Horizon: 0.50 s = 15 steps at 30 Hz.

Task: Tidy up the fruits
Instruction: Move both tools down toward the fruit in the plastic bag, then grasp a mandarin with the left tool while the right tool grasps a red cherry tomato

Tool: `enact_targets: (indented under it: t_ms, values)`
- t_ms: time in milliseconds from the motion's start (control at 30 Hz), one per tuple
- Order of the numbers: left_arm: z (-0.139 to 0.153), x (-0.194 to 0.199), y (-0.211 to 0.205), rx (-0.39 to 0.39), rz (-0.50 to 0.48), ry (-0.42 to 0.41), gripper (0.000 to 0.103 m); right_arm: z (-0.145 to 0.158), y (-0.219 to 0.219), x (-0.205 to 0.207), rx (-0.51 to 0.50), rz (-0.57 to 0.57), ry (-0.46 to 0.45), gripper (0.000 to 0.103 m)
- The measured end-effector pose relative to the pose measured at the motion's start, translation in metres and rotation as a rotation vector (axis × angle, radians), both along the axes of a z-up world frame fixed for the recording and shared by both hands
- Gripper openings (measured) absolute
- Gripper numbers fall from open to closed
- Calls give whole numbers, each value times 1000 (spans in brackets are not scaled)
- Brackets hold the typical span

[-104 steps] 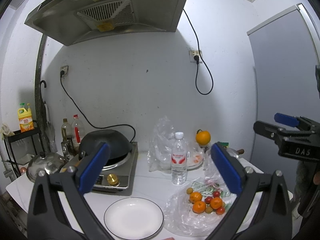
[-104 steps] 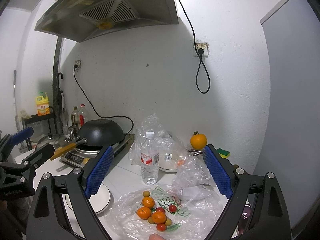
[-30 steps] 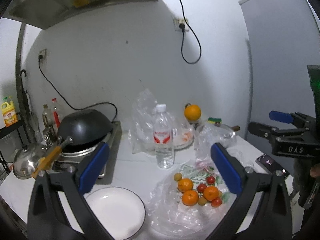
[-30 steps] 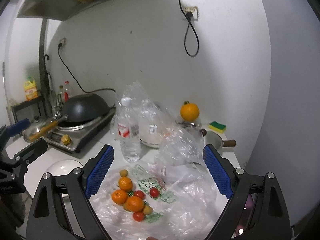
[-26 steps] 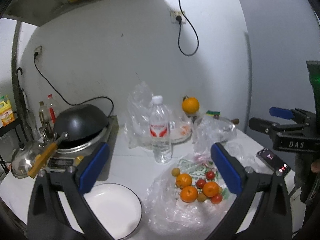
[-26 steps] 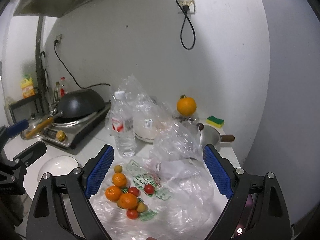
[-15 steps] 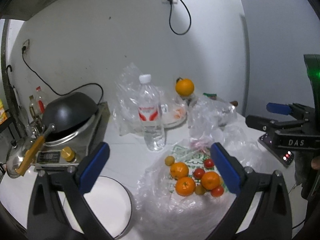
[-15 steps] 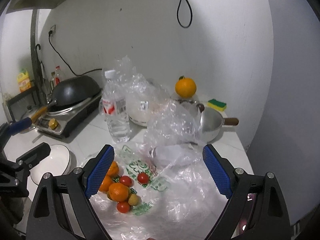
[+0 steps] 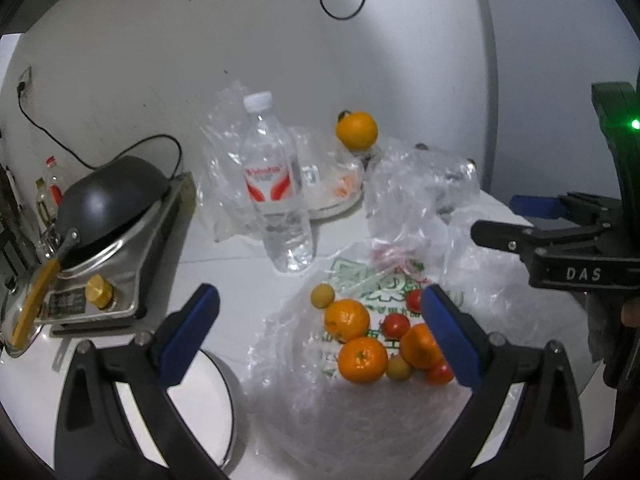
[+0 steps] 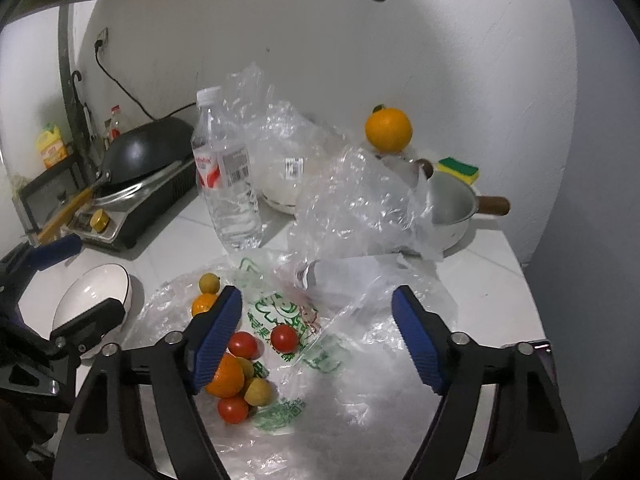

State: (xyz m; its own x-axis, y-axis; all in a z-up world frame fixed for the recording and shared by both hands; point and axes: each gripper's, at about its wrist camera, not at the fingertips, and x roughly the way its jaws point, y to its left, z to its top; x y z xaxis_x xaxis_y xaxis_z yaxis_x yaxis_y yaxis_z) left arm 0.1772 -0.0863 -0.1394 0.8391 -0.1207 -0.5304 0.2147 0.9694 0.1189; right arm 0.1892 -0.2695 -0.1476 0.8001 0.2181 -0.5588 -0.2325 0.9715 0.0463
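both grippers over the fruit pile on the bench

we see mandarins [image 9: 362,359] and cherry tomatoes [image 10: 284,338] heaped on a clear plastic bag [image 10: 320,380] beside a white plate [image 10: 94,300]. our left gripper [image 9: 320,334] has its jaws spread, nothing between them; our right gripper [image 10: 316,334] jaws are closing, nothing pinched yet.

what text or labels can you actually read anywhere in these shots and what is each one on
"DAS": white letters on the black body of the right gripper, seen from the left wrist view.
Water bottle: red and white label with a brand word and a barcode, too blurred to read.
Plastic bag under the fruit: green printed characters, not legible.
Yellow detergent bottle: label too small to read.
Stove front panel: plate too small to read.
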Motion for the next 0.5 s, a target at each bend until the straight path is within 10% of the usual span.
enact_targets:
  t_ms: [500]
  values:
    - [-46,28,-8,35,-51,167,68,-37,16,31,14,86,118,56]
